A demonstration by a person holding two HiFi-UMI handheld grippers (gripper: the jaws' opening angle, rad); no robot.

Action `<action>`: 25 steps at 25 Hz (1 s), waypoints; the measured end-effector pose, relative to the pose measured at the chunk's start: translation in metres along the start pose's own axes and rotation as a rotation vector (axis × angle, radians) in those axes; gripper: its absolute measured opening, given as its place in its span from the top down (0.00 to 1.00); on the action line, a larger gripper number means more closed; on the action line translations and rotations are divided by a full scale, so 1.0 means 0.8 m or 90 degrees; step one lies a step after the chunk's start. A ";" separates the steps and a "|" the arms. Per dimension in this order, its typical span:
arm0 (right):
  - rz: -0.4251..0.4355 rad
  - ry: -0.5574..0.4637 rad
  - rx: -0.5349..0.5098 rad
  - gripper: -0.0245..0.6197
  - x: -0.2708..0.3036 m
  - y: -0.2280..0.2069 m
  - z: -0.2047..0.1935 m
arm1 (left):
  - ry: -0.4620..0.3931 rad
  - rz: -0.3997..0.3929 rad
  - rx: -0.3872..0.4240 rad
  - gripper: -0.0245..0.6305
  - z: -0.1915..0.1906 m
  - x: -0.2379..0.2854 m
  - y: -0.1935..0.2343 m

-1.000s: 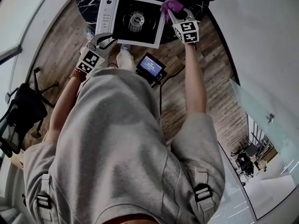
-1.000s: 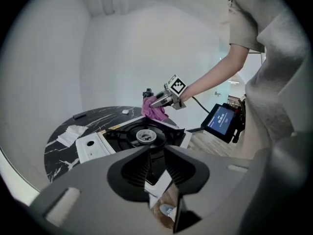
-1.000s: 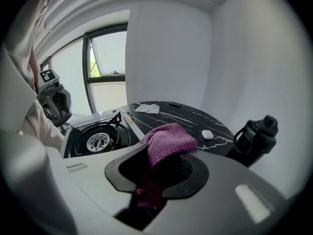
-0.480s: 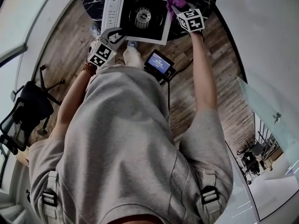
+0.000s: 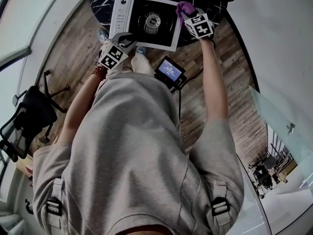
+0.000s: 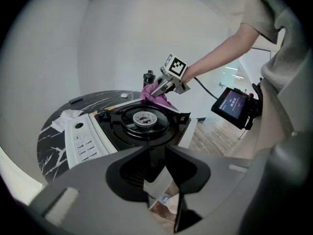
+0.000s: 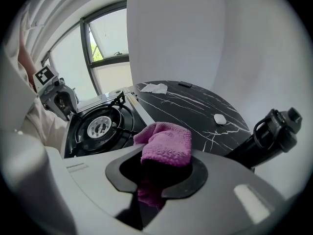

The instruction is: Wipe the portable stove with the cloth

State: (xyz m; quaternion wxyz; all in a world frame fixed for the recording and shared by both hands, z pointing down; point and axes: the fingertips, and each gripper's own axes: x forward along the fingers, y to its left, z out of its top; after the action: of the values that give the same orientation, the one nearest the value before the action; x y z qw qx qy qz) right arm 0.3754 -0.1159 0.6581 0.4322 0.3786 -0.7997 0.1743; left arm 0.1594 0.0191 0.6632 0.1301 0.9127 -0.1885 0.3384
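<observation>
Only its own view shows right gripper (image 7: pixel 151 180) fingers clamped on cloth (image 7: pixel 166 143); left gripper (image 6: pixel 159 180) fingers, just opening, stand apart around stove (image 6: pixel 142 126) corner, nearer than before.

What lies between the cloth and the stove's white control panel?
The black cooktop with its round burner, as the head view shows; the cloth is at its right edge, the panel at its left.

The fluffy cloth (image 7: pixel 168 143) is magenta, the portable stove (image 5: pixel 120 14) white with a black top, the round tabletop (image 7: pixel 195 106) black, white-veined.

Marble table (image 5: pixel 215 6), office chair (image 5: pixel 27 119), lit screen (image 5: pixel 169 73)
</observation>
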 end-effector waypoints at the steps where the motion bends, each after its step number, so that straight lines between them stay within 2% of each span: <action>1: 0.002 0.000 -0.001 0.80 0.000 0.001 -0.001 | 0.006 0.000 0.002 0.80 -0.004 0.002 -0.001; 10: 0.010 -0.006 0.000 0.81 -0.011 0.015 -0.014 | 0.021 0.012 0.018 0.83 -0.005 0.006 0.000; 21: 0.026 0.004 -0.030 0.81 -0.016 0.041 -0.026 | 0.021 0.011 0.023 0.80 -0.008 0.007 -0.001; 25: 0.029 0.001 -0.022 0.81 -0.018 0.047 -0.029 | 0.021 0.011 0.023 0.80 -0.009 0.007 -0.001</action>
State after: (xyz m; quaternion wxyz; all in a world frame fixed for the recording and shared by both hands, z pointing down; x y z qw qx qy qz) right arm 0.3649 -0.0703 0.6612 0.4352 0.3527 -0.8107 0.1702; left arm 0.1598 0.0207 0.6722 0.1137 0.9076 -0.1879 0.3578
